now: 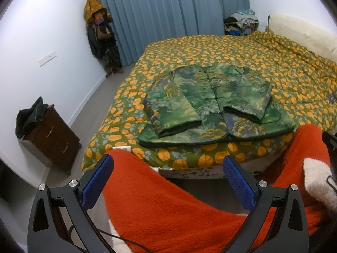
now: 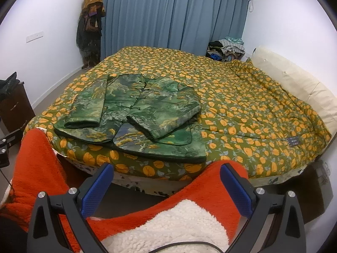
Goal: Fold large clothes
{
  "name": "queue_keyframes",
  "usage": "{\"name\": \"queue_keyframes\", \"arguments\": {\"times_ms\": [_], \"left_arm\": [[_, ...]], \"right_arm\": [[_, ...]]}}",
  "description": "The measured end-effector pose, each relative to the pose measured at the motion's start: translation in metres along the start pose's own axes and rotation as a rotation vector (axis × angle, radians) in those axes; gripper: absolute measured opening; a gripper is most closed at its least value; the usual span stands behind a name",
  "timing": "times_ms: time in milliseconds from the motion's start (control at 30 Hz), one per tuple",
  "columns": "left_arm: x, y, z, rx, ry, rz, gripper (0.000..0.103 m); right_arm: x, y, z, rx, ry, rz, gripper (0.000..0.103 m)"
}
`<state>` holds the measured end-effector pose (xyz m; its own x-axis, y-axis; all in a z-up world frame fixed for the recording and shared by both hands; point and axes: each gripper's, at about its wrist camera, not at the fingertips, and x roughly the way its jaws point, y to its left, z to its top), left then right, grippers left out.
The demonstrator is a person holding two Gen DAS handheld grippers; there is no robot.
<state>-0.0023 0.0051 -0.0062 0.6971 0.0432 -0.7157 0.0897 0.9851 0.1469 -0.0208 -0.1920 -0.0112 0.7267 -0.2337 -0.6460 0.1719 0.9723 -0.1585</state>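
Note:
A green landscape-print padded jacket (image 1: 212,103) lies flat on the bed, front up, with both sleeves folded in over the front. It also shows in the right wrist view (image 2: 137,113). My left gripper (image 1: 168,168) is open and empty, held before the foot of the bed, short of the jacket's hem. My right gripper (image 2: 167,174) is open and empty too, also short of the hem. Orange fleece clothing (image 1: 164,206) with white lining (image 2: 168,227) fills the space under both grippers.
The bed (image 2: 242,105) has an olive quilt with orange fruit print and a cream headboard (image 2: 294,84) on the right. A dark wooden nightstand (image 1: 52,135) stands left by the wall. Coats hang in the corner (image 1: 101,35). A clothes pile (image 2: 227,49) sits by the blue curtain.

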Motion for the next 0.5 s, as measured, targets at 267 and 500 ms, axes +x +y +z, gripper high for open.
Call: {"name": "queue_keyframes", "arguments": {"times_ms": [267,500], "left_arm": [[-0.0001,0.0000,-0.0001,-0.001,0.000,0.000,0.103],[-0.0005,-0.0002,-0.0001,0.001,-0.005,0.001,0.103]], "right_arm": [[0.0004,0.0008,0.0022,-0.018,-0.010,-0.057,0.103],[-0.0003,0.0035,0.0028,-0.032,-0.013,-0.075,0.103]]}}
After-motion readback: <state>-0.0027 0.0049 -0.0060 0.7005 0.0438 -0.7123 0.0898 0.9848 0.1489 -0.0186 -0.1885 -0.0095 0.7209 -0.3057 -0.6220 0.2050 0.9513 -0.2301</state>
